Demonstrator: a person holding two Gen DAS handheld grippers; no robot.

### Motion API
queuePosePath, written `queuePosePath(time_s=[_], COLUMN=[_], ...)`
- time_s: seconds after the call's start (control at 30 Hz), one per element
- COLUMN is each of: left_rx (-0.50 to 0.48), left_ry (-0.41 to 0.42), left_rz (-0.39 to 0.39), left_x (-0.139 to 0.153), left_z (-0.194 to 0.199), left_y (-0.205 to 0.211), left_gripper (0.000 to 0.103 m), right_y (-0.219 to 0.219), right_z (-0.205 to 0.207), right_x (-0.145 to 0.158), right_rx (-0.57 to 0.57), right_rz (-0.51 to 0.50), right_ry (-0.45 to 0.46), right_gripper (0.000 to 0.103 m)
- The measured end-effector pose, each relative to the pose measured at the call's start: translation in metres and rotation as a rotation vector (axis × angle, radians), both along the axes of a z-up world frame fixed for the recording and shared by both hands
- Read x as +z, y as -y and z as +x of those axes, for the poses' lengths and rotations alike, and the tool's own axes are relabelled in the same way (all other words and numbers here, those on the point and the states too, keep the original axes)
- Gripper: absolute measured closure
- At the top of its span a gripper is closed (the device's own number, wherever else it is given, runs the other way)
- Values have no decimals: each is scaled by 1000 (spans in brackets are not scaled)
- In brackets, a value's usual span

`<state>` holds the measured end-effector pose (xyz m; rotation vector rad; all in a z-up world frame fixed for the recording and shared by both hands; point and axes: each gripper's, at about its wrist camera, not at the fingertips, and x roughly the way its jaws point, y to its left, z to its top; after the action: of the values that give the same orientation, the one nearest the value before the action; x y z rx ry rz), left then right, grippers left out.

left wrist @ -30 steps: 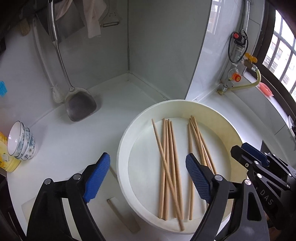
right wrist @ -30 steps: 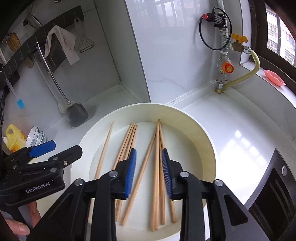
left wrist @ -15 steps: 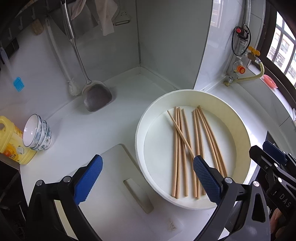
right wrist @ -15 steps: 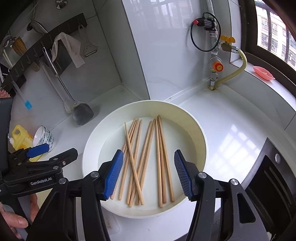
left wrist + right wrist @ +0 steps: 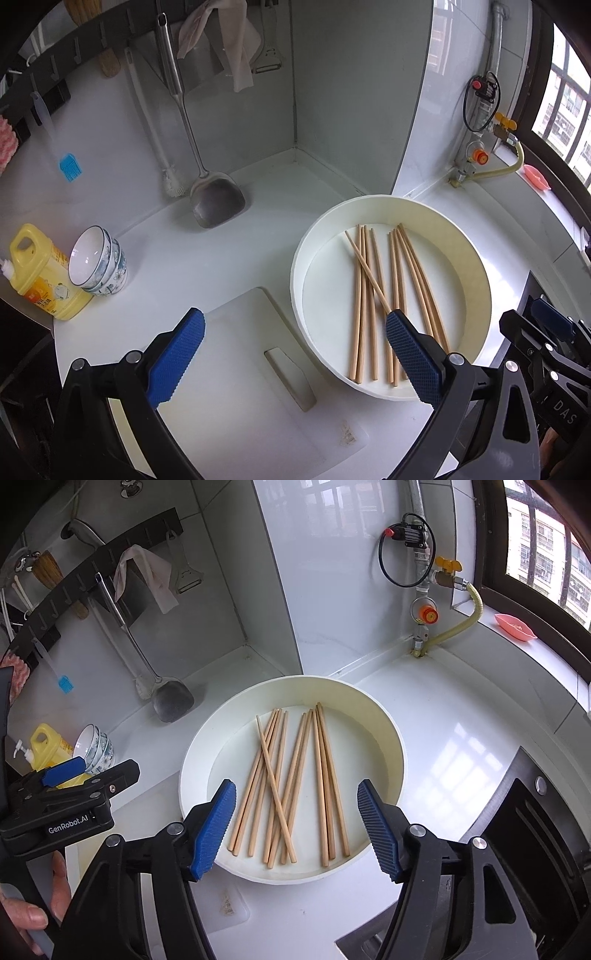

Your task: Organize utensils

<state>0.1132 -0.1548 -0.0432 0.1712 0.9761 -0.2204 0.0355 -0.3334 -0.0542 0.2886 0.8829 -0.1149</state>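
Several wooden chopsticks [image 5: 384,291] lie loose in a round cream basin [image 5: 476,258] on the white counter; one lies crossed over the others. They also show in the right wrist view [image 5: 291,779], inside the basin [image 5: 388,738]. My left gripper [image 5: 291,354] is open and empty, raised above the cutting board beside the basin's left edge. My right gripper [image 5: 295,823] is open and empty, raised above the basin's near rim. Each gripper shows at the edge of the other's view.
A white cutting board [image 5: 251,398] lies left of the basin. Stacked bowls [image 5: 98,262] and a yellow soap bottle [image 5: 40,277] stand at far left. A metal spatula [image 5: 216,199], brush and cloth hang on the wall rail. A gas valve [image 5: 428,613] and black stove [image 5: 535,834] are at right.
Both grippers have pulled back and up from the basin. The right gripper has opened from nearly shut around chopsticks to wide open. One chopstick now lies crossed over the others.
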Motion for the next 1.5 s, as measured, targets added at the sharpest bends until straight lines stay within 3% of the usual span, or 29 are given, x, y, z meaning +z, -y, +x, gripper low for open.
queuePosePath(time_s=[0.4,1.5], left_rx=[2,-5], left_ry=[74,95], left_rz=[-26,-13], left_x=[34,44], left_z=[-16,-25], left_y=[-7,-7], left_gripper=[6,6], right_y=[-8,-13], right_z=[-16,-21], right_x=[17,25], right_rx=[-1,6], right_rz=[-11,-27], right_ry=[-1,8], right_gripper=[37,37])
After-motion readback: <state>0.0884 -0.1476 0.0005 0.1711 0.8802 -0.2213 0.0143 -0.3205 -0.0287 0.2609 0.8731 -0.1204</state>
